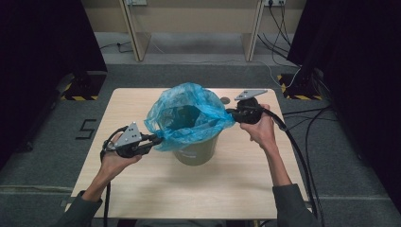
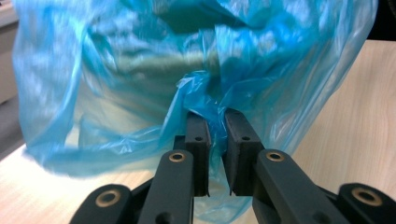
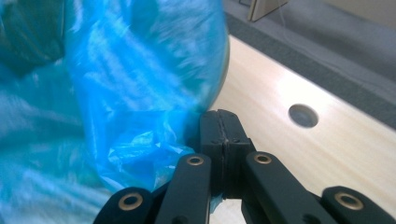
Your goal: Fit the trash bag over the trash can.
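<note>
Over the wooden table (image 1: 142,189), a blue plastic bag (image 1: 189,113) is draped over the mouth of a green bin (image 1: 196,151) that stands upright near the table's middle, and both grippers are pulling at its rim from opposite sides. The left gripper (image 1: 153,138), held low at the bin's left, has a bunched fold of the blue film pinched between its pads; in the left gripper view (image 2: 217,140) the jaws stand a narrow way apart with crumpled plastic squeezed in the slot. The right gripper (image 1: 231,113), on the far right side of the bin, has its jaws pressed flat together, and in the right gripper view (image 3: 220,140) a thin edge of the bag runs into the seam between them and shows again below it. The bag is stretched wide between the two grips, its mouth open, dark bin showing inside. A round hole (image 3: 303,115) in the tabletop lies just beyond the right gripper.
</note>
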`<move>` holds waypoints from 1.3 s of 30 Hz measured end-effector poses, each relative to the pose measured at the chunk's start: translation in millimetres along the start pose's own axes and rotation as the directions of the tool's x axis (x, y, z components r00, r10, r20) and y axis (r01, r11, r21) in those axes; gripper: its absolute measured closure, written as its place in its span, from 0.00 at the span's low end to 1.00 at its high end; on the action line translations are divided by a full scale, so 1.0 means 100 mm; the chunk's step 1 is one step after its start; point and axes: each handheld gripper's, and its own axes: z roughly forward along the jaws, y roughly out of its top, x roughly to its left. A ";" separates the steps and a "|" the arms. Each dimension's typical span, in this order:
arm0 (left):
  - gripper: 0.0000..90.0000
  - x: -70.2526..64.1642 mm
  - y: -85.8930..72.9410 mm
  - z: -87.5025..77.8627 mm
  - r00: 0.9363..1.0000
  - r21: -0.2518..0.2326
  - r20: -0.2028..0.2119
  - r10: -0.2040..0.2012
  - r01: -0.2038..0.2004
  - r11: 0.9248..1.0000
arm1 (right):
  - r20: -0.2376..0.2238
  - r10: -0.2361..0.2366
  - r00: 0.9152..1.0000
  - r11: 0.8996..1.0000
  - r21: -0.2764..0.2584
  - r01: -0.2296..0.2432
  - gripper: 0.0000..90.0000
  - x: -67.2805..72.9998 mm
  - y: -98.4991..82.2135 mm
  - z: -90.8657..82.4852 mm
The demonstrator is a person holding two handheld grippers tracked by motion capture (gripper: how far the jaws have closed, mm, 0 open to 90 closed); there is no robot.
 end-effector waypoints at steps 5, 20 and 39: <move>0.87 -0.01 0.00 0.02 1.000 0.001 0.010 0.001 -0.001 1.000 | 0.002 0.022 1.000 1.000 0.010 -0.022 0.95 0.01 -0.13 -0.03; 0.85 -0.11 0.12 -0.02 0.999 0.002 0.014 0.048 -0.048 0.999 | -0.040 0.056 0.998 0.974 -0.218 -0.064 0.44 0.27 0.18 -0.83; 0.92 -0.09 0.07 -0.04 0.998 -0.004 0.009 0.054 -0.054 0.999 | -0.003 -0.050 0.999 0.998 -0.045 0.050 0.97 0.34 0.14 -0.34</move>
